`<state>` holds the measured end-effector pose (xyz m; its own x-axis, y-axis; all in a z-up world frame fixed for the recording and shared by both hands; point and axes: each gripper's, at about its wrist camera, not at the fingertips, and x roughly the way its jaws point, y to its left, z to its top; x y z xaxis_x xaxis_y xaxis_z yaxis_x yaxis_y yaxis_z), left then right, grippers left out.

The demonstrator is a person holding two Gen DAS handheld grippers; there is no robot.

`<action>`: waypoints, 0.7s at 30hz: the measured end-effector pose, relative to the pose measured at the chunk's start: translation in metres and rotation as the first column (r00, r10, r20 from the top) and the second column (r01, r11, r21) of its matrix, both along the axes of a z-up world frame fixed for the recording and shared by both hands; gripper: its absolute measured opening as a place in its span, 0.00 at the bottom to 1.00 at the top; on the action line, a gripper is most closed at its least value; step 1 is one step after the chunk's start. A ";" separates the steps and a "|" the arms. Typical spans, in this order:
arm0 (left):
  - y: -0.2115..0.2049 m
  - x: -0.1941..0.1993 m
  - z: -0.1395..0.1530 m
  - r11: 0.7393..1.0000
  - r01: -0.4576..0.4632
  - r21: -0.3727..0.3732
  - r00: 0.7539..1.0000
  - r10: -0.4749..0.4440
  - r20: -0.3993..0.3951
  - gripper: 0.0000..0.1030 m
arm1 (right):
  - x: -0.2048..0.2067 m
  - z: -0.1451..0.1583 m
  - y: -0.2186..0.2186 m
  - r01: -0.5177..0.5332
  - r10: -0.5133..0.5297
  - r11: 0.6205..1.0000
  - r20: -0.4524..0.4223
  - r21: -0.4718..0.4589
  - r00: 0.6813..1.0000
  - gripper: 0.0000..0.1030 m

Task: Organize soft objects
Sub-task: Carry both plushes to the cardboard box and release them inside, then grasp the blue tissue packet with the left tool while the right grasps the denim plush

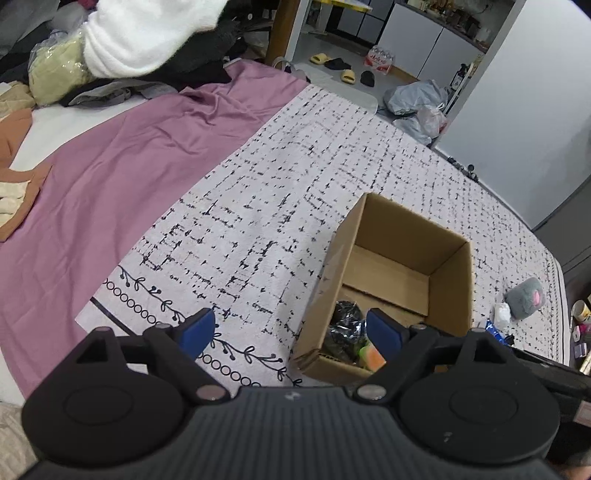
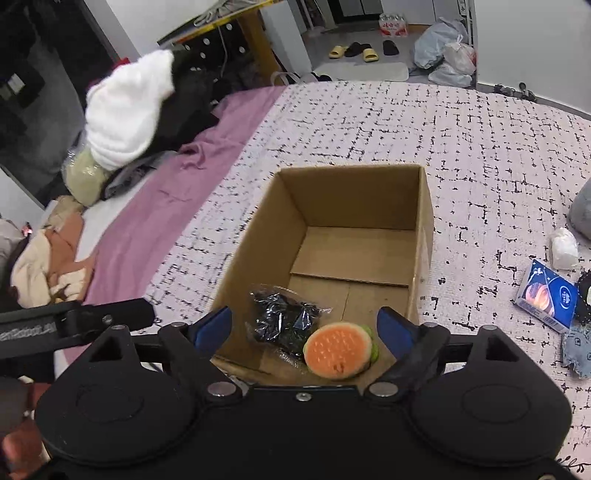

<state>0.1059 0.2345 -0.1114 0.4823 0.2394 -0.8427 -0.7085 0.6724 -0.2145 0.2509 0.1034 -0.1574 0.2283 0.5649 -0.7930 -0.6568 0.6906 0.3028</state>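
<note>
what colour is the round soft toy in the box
Orange top with a green edge, clearest in the right wrist view.

A lived-in home is shown — a bedroom, to judge by the bed spread with a white cover printed in black dashes and a mauve sheet beside it. Clothing is heaped at the far edge, topped by a white fleece garment. On the floor beyond, slippers are lined up near a pale mat, and a shrink-wrapped pack of bottles is set by the wall. Filled plastic bags are piled near a doorway — ordinary household clutter. Grey cabinets with small items on top are seen in the adjoining space.
</note>
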 end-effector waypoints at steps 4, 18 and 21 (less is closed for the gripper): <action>-0.009 0.001 0.005 1.000 0.009 0.024 1.000 -0.010 0.014 0.85 | -0.002 0.011 -0.013 -0.008 0.008 1.000 0.014 0.010 1.000 0.90; -0.053 0.014 0.024 0.993 0.068 0.095 0.995 -0.074 0.061 0.85 | 0.007 0.029 -0.069 0.034 -0.036 0.996 0.017 0.086 0.999 0.99; -0.067 0.020 0.027 0.990 0.109 0.091 0.991 -0.115 0.072 0.85 | 0.010 0.032 -0.083 0.036 -0.039 0.995 0.040 0.089 0.998 1.00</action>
<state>0.1261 0.1679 -0.0840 0.5728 0.2509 -0.7803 -0.6112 0.7650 -0.2027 0.2611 0.0202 -0.1251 0.2825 0.6228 -0.7296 -0.6443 0.6867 0.3367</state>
